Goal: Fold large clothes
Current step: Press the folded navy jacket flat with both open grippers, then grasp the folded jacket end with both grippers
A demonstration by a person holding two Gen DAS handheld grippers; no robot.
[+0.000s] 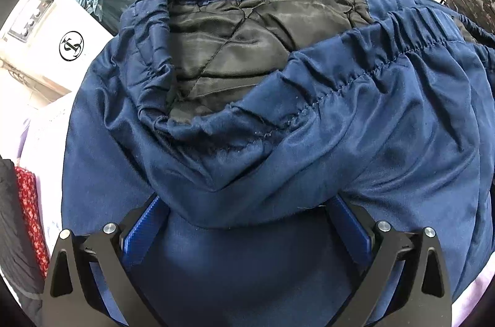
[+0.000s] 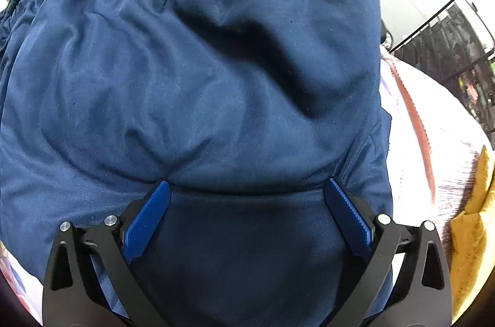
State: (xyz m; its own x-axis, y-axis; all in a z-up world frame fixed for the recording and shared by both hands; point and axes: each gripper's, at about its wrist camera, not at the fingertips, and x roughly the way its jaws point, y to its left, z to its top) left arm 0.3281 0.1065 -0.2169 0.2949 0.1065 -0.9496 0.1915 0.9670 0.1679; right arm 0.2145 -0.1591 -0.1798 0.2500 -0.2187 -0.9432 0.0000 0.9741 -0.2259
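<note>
Left wrist view: the left claw (image 1: 247,221) stands released, pads astride a folded edge of the navy padded jacket with black quilted lining (image 1: 278,116). Right wrist view: the right claw (image 2: 247,211) stands equally released over the same jacket, which fills both views. Judged step: a fold just laid down; next move calls for regrasping an edge.

1. A pale cover with a reddish stripe (image 2: 414,122) is the surface carrying everything.
2. A navy padded garment (image 2: 191,85) lies on it, elastic hem gathered and black quilted lining (image 1: 247,48) exposed.
3. A mustard-yellow cloth (image 2: 476,234) rests at its right edge.
</note>
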